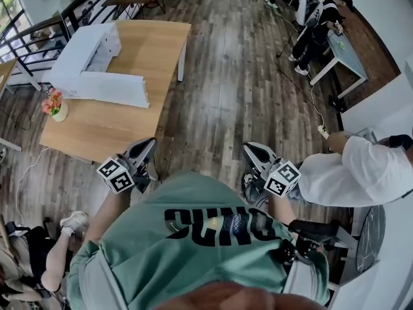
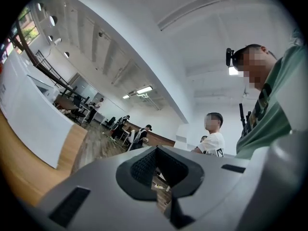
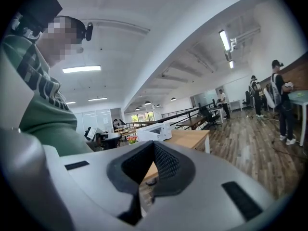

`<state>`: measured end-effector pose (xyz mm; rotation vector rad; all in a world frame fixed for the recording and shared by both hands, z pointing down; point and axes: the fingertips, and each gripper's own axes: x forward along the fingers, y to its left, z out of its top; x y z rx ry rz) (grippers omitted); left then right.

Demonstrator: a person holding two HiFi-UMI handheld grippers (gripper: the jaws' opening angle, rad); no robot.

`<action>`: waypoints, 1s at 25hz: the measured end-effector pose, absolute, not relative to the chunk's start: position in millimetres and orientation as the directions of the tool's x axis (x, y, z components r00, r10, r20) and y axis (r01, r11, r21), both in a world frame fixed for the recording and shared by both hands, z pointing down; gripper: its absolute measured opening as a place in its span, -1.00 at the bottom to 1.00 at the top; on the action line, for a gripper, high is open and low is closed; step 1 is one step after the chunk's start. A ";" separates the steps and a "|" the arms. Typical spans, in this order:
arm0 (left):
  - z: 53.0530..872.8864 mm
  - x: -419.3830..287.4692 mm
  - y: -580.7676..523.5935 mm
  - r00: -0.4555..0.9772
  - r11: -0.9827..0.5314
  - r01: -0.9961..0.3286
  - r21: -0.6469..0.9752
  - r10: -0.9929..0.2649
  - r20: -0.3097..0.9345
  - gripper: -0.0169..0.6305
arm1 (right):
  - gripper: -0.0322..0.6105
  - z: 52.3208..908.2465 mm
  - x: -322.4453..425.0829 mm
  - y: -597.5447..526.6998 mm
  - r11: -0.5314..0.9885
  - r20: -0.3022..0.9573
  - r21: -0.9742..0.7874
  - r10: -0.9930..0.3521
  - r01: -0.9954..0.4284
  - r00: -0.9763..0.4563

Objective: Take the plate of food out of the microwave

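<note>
While both grippers sit close to body, task looks unstarted. Left gripper [image 1: 147, 146] jaws together, empty; right gripper [image 1: 253, 150] likewise closed on nothing. Microwave [image 1: 87, 51] on table [image 1: 139, 50], well ahead of left gripper, door [image 1: 113, 89] apparently open. Plate not visible; all steps remain.

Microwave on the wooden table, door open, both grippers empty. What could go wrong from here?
1. The microwave has its open door jutting out over the table; a reach inside could knock it.
2. The flower vase stands close by the door, near the table's edge, and could get swept off.
3. A white cable trails on the floor by the table's corner, a likely trip hazard on approach.
</note>
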<state>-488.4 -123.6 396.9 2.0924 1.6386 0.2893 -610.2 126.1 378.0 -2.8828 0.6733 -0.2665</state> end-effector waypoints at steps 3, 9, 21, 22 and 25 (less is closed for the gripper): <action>390.7 -508.4 -46.2 0.229 -0.136 0.869 0.476 0.963 -0.144 -0.94 | -0.88 386.0 -646.8 180.6 -0.884 0.159 -0.191 -0.457 -0.427 0.875; 368.1 -526.1 48.9 0.189 -0.109 0.894 0.435 0.971 -0.144 -0.94 | -0.88 392.0 -693.0 256.3 -0.889 0.159 -0.210 -0.442 -0.407 0.883; 364.7 -517.9 129.6 0.088 -0.035 0.912 0.408 0.990 -0.113 -0.94 | -0.88 400.1 -692.2 301.1 -0.906 0.160 -0.170 -0.414 -0.388 0.896; 364.3 -512.6 135.5 0.079 -0.026 0.914 0.405 0.990 -0.115 -0.94 | -0.88 400.9 -686.8 306.0 -0.910 0.162 -0.172 -0.404 -0.378 0.900; 369.7 -488.3 150.3 0.069 -0.014 0.910 0.415 0.991 -0.118 -0.94 | -0.88 405.0 -665.5 321.6 -0.921 0.171 -0.173 -0.377 -0.349 0.910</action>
